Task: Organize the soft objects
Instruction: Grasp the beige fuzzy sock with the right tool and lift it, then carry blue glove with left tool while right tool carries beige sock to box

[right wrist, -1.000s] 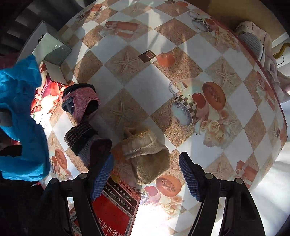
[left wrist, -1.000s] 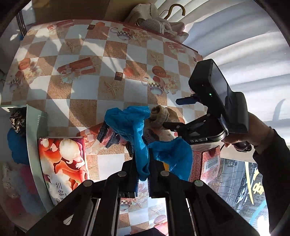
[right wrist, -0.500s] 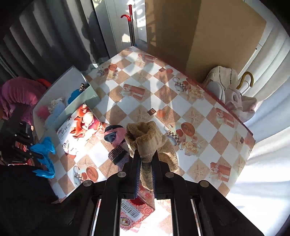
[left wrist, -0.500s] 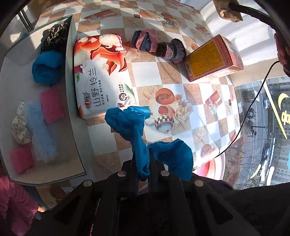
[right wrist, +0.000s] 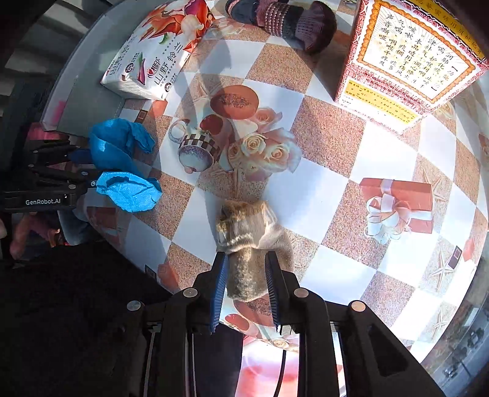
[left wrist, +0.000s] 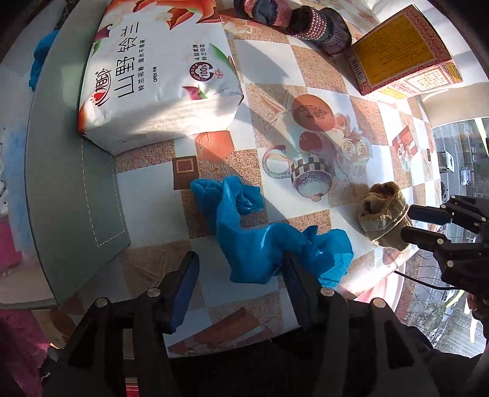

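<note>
Both loads just dropped near the table's front edge. Blue cloth (left wrist: 259, 241) no longer pinched and dangling like half a second ago; now crumpled flat on the checkered table (left wrist: 305, 70), just beside the grey bin (left wrist: 73, 189) at the left edge. Left gripper (left wrist: 241, 285) opening, roughly half spread, one pad brushing the cloth's right fold but not clamping anything. Same story on the right: tan sock (right wrist: 253, 244), pinched tight in mid-air a moment back, now lying close to the front edge. Right gripper (right wrist: 246, 287) also opening, pads straddling the sock's lower half with hardly any gap (hard to say if still touching, but no real squeeze).

Meaning for the tidy-up: looks like a staging drop, not the final sort. Neither piece inside the bin yet, despite other soft bits already showing in there at the far left. Knitted socks (left wrist: 308, 20) waiting untouched at the back edge, between the tissue pack (left wrist: 159, 70) and the red box (left wrist: 403, 52). Probably a re-grip or fold next, just guessing.
</note>
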A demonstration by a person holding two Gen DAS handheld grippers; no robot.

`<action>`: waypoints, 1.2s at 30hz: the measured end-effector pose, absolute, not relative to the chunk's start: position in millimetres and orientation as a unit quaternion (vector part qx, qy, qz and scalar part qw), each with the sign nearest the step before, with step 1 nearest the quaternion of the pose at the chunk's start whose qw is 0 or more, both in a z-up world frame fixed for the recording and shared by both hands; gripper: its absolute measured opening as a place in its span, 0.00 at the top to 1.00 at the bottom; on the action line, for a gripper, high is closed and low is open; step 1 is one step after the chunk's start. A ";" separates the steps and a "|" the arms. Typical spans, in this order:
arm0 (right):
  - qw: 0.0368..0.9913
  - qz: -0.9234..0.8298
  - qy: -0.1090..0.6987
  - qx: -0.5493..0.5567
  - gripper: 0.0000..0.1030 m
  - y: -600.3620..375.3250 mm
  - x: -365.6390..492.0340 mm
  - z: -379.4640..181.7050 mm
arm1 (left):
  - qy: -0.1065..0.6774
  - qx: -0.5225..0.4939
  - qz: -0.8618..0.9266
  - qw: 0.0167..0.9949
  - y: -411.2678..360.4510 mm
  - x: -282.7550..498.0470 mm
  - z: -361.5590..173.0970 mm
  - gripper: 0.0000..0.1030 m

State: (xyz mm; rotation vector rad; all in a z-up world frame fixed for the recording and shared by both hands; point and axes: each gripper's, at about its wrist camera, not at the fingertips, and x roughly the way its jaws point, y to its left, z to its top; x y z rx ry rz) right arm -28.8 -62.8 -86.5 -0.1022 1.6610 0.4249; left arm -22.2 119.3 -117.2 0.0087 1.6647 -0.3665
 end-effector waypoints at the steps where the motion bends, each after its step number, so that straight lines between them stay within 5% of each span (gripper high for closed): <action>1: 0.658 0.187 0.728 -0.044 0.35 -62.7 -31.0 -84.6 | 0.736 -0.004 -0.161 0.657 121.0 -23.2 -117.1 0.35; 2: 0.668 0.187 0.719 -0.046 0.28 -62.2 -32.5 -79.7 | 0.737 -0.015 -0.158 0.657 123.7 -24.1 -116.8 0.34; 8: 0.689 0.184 0.698 -0.070 0.28 -59.3 -31.1 -67.3 | 0.740 -0.077 -0.125 0.656 145.2 -25.2 -120.8 0.30; 15: 0.646 0.180 0.725 -0.160 0.28 -26.4 -32.2 -119.4 | 0.748 -0.087 -0.071 0.655 141.9 -12.3 -137.8 0.26; 16: 0.643 0.175 0.726 -0.170 0.38 -23.6 -32.7 -126.3 | 0.753 -0.073 -0.062 0.651 138.9 -11.6 -143.1 0.34; 17: 0.639 0.175 0.731 -0.162 0.62 -23.2 -33.0 -130.5 | 0.759 -0.060 -0.066 0.645 135.0 -12.0 -147.8 0.48; 19: 0.634 0.169 0.742 -0.139 0.70 -25.9 -34.1 -132.5 | 0.756 -0.016 -0.092 0.647 122.3 -14.4 -146.4 0.93; 21: 0.644 0.169 0.737 -0.115 0.76 -31.4 -37.8 -124.6 | 0.750 0.018 -0.117 0.651 112.3 -20.3 -141.9 0.93; 36: 0.664 0.076 0.739 0.079 0.76 -119.5 -59.8 -109.3 | 0.738 0.060 -0.220 0.635 69.7 -29.8 -123.0 0.94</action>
